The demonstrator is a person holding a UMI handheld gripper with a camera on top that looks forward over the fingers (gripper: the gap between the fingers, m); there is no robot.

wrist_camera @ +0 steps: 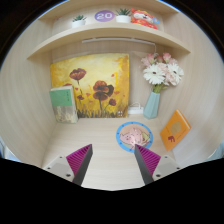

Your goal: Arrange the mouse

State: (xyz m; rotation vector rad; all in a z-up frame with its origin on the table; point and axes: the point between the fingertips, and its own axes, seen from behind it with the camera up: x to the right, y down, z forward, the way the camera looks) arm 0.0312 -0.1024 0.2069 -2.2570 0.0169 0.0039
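No mouse in view. Gripper [112, 160] held level and facing a wooden desk [105, 130], fingers spread apart with nothing between them, magenta pads [80, 158] showing. Just ahead of the right finger: a round patterned coaster [133, 135]. Beyond it: orange card [174, 130], blue vase of flowers [152, 100], sunflower painting [92, 86], small book [63, 103]. Shelf [105, 32] above.
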